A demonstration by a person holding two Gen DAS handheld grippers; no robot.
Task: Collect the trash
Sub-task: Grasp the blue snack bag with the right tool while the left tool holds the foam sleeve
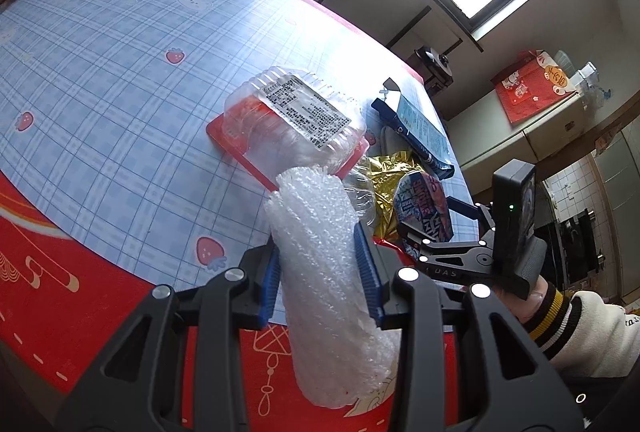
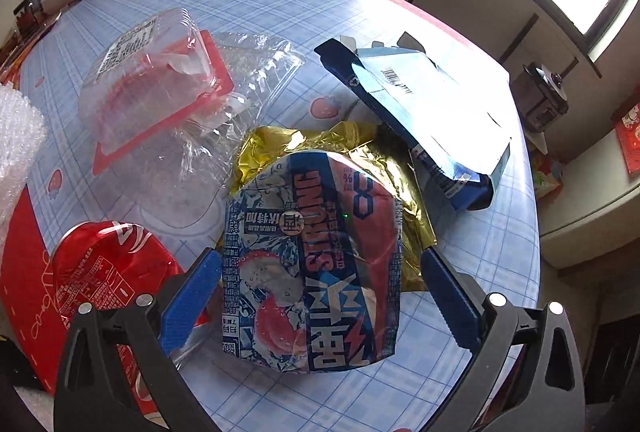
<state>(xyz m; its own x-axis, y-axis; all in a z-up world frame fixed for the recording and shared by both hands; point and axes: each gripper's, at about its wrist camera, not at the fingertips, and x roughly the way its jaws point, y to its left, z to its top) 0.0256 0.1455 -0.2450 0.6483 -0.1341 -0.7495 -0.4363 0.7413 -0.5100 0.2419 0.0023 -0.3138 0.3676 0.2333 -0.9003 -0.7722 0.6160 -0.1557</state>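
The bubble wrap (image 1: 328,272) sits nearest the left camera, a rolled white wad pinched between the blue pads (image 1: 366,272) of the left gripper (image 1: 320,274), which presses on it from both sides and carries it above the near red border of the table (image 1: 100,71). In the right view, a crushed blue can (image 2: 312,272) fills the space between the fingers of the right gripper (image 2: 320,296), which stand spread to either side of it; the left pad looks close to the can's edge and the right one apart from it, though the fisheye makes contact hard to judge. So the step in hand looks like a second pickup: one piece is already secured on the left, and the right tool is lining up on the can. The next move calls for lowering the right fingers evenly around the can and closing on it without catching the gold foil (image 2: 360,151) beneath, which it overlaps. Both grippers point steeply down at the table; the left view shows the right tool held by a hand (image 1: 540,292) in a striped cuff. Other trash lies beyond: a clear clamshell (image 2: 152,79) on a red tray, a loose clear film (image 2: 224,103), a blue carton (image 2: 420,111), and a red can (image 2: 104,272) just left of the right gripper.
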